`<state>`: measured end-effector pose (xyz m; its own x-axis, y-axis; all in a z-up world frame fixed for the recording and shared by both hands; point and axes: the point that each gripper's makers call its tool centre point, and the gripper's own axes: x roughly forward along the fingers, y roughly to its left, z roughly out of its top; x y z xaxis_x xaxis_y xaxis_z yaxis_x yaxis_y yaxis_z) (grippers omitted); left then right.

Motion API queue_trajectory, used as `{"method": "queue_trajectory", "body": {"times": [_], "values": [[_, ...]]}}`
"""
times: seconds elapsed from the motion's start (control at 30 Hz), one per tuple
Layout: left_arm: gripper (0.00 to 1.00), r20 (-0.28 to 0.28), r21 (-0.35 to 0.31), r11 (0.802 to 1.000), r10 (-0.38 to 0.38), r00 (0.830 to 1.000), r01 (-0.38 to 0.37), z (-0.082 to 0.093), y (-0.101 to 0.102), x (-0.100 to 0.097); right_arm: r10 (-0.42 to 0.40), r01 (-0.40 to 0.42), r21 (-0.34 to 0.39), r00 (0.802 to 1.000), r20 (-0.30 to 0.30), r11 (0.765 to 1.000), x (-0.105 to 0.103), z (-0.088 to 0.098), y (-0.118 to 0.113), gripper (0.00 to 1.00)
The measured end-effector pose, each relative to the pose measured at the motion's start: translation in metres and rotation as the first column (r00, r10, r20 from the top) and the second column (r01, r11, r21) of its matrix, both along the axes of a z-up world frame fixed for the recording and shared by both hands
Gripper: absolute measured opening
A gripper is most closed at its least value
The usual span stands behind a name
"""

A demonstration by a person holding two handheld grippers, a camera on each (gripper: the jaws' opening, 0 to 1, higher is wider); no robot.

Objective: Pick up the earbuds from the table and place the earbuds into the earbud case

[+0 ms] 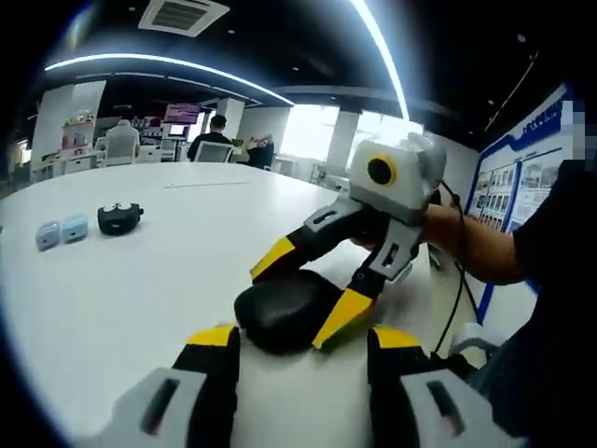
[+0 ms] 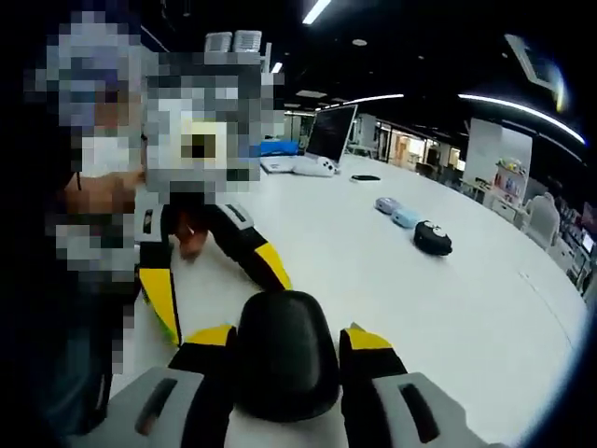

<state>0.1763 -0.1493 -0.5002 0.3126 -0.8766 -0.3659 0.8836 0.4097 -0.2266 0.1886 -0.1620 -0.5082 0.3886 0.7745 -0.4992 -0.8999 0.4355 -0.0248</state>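
Note:
A black oval earbud case (image 1: 280, 315) (image 2: 284, 359), closed, lies on the white table (image 1: 140, 280). My right gripper (image 2: 287, 338) is shut on it, one jaw against each side; in the left gripper view the right gripper (image 1: 308, 287) reaches in from the right. My left gripper (image 1: 303, 338) stands open just short of the case, its jaws wide apart; the right gripper view has the left gripper (image 2: 215, 280) coming in from the left. Farther off sits a second black case (image 1: 118, 217) (image 2: 432, 237), open, with small white pieces in it that I cannot make out.
Two small pale blue cases (image 1: 61, 231) (image 2: 396, 213) lie beside the far black case. A monitor (image 2: 336, 131) and a white controller stand at one end of the table. Seated people (image 1: 215, 140) are at the far end. A person's forearm (image 1: 466, 238) holds the right gripper.

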Motion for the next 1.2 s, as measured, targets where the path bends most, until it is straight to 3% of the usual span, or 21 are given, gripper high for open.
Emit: {"method": "queue_trajectory", "body": {"times": [0.17,0.4,0.47,0.63,0.8,1.0,1.1,1.2], "values": [[0.57,0.0,0.004,1.0,-0.01,1.0,0.01,-0.001,-0.003,0.0,-0.094,0.094,0.028,0.996,0.004,0.995,0.0,-0.001,-0.015,0.52],[0.59,0.007,0.009,1.0,-0.024,1.0,0.024,-0.002,-0.011,-0.001,-0.161,0.163,0.082,0.986,-0.031,0.983,-0.002,-0.004,-0.019,0.46],[0.61,0.014,0.01,1.0,-0.027,1.0,0.027,-0.002,-0.014,-0.003,-0.152,0.152,0.099,0.988,-0.009,0.983,-0.006,-0.004,-0.014,0.41],[0.61,0.029,0.019,1.0,-0.022,0.999,0.022,-0.002,-0.013,-0.002,-0.161,0.159,0.106,0.987,0.016,0.982,-0.005,-0.004,-0.014,0.4],[0.5,0.026,0.001,1.0,-0.002,1.0,0.002,-0.002,-0.009,0.004,-0.141,0.139,0.118,0.99,0.013,0.983,-0.007,-0.003,-0.017,0.4],[0.44,0.037,-0.005,1.0,-0.028,0.999,0.028,-0.003,-0.009,0.005,-0.112,0.11,0.115,0.994,0.017,0.987,-0.01,-0.002,-0.021,0.4],[0.36,0.033,-0.006,0.999,-0.037,0.999,0.037,-0.003,-0.005,0.008,-0.071,0.069,0.112,0.997,0.017,0.991,-0.014,-0.002,-0.02,0.4],[0.38,0.048,-0.015,0.999,-0.051,0.998,0.051,0.001,-0.006,0.011,-0.056,0.053,0.11,0.998,0.024,0.993,-0.015,-0.002,-0.02,0.4]]}}
